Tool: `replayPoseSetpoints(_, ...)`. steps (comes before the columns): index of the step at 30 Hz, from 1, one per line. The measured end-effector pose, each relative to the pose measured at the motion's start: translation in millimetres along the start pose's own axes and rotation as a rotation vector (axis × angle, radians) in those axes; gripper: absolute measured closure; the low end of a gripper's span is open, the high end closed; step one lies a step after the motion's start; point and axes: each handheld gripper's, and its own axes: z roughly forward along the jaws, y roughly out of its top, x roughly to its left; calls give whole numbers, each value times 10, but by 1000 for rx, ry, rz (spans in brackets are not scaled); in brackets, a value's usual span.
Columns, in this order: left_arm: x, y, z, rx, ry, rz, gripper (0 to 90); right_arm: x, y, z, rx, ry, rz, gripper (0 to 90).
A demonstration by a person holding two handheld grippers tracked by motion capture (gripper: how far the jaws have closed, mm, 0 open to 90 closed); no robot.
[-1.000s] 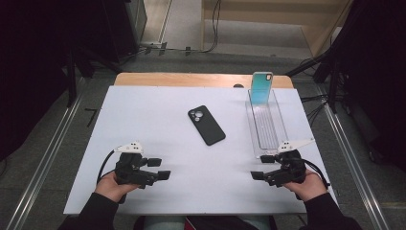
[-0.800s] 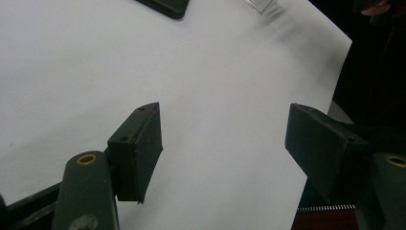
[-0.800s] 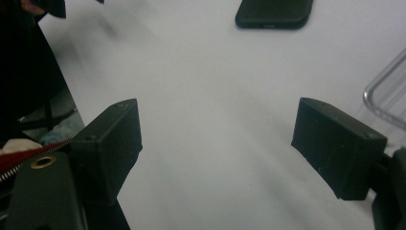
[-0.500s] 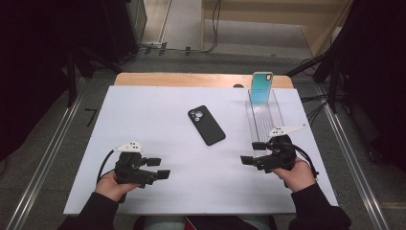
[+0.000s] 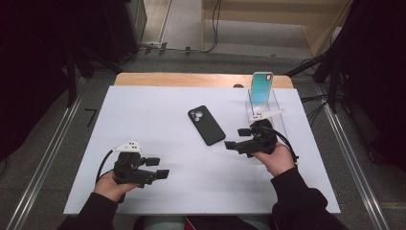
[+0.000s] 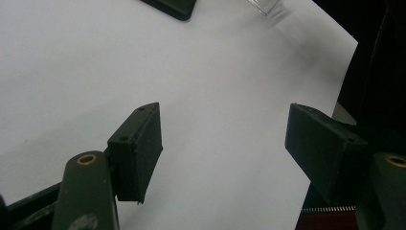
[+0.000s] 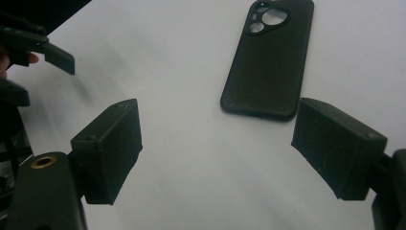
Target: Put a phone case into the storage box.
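Where counted: two phones, two tongs, one clear stand. Black phone (image 5: 206, 125) face down mid-surface, camera end far, untouched. Second phone (image 5: 261, 87), teal-backed, propped upright in the clear stand (image 5: 272, 108) at far right. Right tongs (image 5: 234, 138) just right of the black phone, jaws wide, nothing between, aimed left at it. Left tongs (image 5: 158, 167) near left, well apart, jaws wide and empty. Nothing between right tongs and black phone. White surface (image 5: 143, 110); wooden edge far, cables and dark floor beyond.
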Motion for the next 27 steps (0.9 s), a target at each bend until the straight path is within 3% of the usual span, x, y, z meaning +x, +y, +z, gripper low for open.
replayPoseSetpoints(16,-2,-18,-30,-11,2,-7,289,-50,294,387,-14,-57,26,153)
replayPoseSetpoints(19,-5,-27,-32,-15,-1,-8,289,-84,334,462,4,-85,40,0)
replayPoseSetpoints(22,-7,-36,-41,-13,5,-10,289,-118,377,539,15,-72,42,0)
replayPoseSetpoints(24,-5,-46,-48,-15,6,-12,289,-119,403,575,15,-93,44,0)
replayPoseSetpoints(27,-5,-63,-65,-16,9,-14,289,-150,444,627,6,-95,76,0)
